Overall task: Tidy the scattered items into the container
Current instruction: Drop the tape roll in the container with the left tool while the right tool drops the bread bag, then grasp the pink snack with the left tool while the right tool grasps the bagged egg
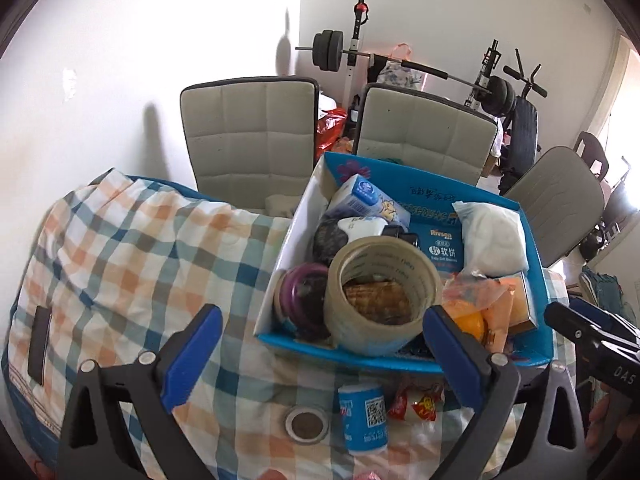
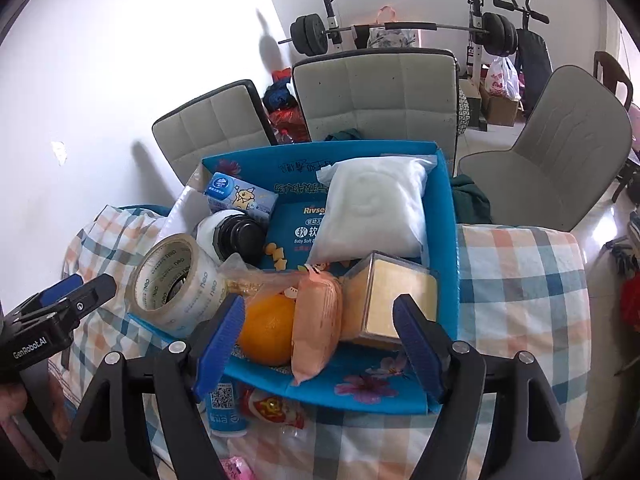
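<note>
A checked cloth (image 1: 132, 248) covers the worktop, and the blue box (image 1: 352, 354) stands directly on it. Just in front of the box lie a blue can (image 1: 362, 416), a red-and-white packet (image 1: 418, 402) and a round metal disc (image 1: 306, 424); well to its left lies a dark flat slab (image 1: 39, 344).

Padded chairs (image 2: 376, 96), barbell rack (image 2: 400, 28) (perhaps bench).

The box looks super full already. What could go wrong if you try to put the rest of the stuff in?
1. The tape roll sits high, propped against the near wall of the blue box; a bump might tip it out.
2. The small blue can lies on its side on the cloth, so it may roll when grabbed.
3. The red snack packet looks crinkly and could slip from the left gripper.
</note>
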